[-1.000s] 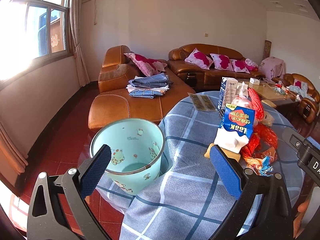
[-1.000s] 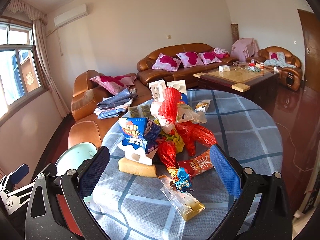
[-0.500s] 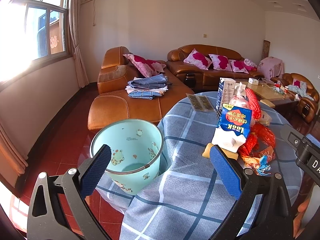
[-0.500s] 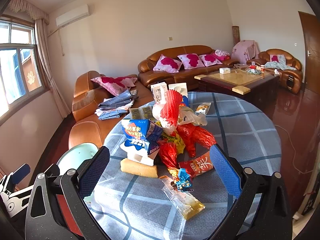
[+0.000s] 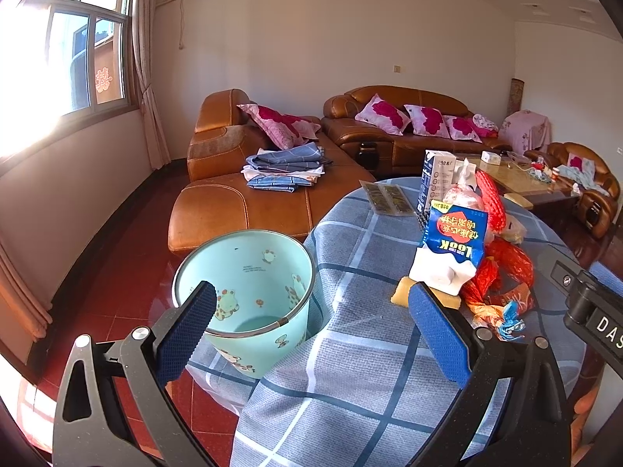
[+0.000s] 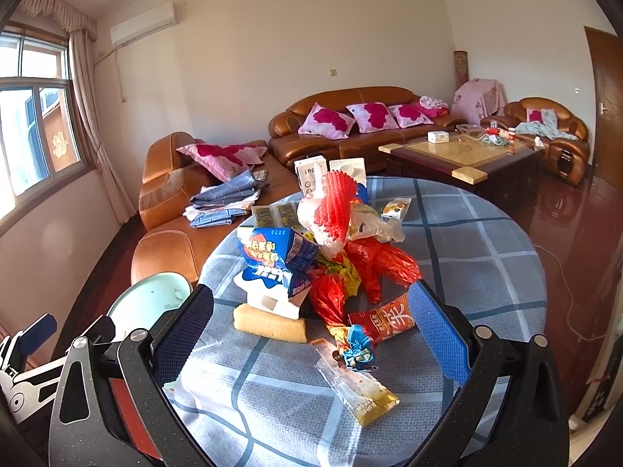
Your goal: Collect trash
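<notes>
Round table (image 6: 486, 272) under a blue plaid cloth, litter heaped at its middle. Nearest the right gripper (image 6: 311, 330): a clear sachet with yellow contents (image 6: 356, 387), a twisted blue candy wrapper (image 6: 358, 344), a red snack packet (image 6: 389, 319), a yellow sponge block (image 6: 268, 323). Behind these, a crushed blue milk carton (image 6: 272, 264) leaning on the sponge, crumpled red plastic bags (image 6: 373, 260), a red foam fruit net (image 6: 337, 206) standing over a pale bag, two upright white cartons (image 6: 331, 171) at the far edge, and a small flat packet (image 6: 397, 206) apart to the right.

Right tongs spread wide, nothing between the pads, aimed at the near fringe of the heap, probably so that the loose sachet or candy wrapper can be taken first without toppling the taller stack.

Left gripper (image 5: 311, 334) likewise spread and empty, hovering over the table's near-left edge. Pale green cartoon-print bin (image 5: 249, 295) on the red tiled floor, pressed against the hanging cloth just beside the table (close enough, likely, for a short carry from heap to rim). Bin apparently empty, bottom visible. From this side, the same milk carton (image 5: 453, 245) upside down, its print inverted.

Nothing collected so far, judging from the bare bin. Next move likely calling for a low, flat pinch on thin film, with some risk of snagging the cloth.

Brown leather sofa (image 5: 272, 194) with folded laundry beyond, clear of the work.
</notes>
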`<state>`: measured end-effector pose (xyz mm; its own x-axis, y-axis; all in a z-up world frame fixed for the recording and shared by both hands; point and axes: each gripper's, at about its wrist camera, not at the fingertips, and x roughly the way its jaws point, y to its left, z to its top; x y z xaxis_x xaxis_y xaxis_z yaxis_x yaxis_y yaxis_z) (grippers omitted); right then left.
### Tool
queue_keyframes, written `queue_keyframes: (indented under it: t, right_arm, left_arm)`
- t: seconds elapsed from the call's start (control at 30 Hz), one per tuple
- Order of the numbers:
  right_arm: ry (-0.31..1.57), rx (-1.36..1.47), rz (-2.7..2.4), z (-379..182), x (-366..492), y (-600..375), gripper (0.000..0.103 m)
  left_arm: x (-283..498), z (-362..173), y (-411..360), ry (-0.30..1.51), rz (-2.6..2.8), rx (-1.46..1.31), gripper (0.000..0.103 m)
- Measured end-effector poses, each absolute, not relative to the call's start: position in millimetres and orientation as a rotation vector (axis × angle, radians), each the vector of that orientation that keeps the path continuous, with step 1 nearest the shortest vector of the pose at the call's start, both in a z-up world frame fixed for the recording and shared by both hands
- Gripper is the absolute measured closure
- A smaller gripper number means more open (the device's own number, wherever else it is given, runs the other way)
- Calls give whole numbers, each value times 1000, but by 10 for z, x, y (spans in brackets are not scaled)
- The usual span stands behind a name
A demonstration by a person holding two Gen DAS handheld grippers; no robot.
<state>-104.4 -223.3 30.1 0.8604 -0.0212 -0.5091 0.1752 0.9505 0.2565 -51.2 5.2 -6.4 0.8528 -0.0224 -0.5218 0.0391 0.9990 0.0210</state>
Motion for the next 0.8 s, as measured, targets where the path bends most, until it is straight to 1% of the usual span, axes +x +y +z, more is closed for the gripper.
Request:
queue_keyframes:
  t: [0.8]
  right_arm:
    - [557, 291, -120, 180, -986, -2250, 5]
  left_arm:
    - [-446, -262, 16, 593, -56, 40, 6]
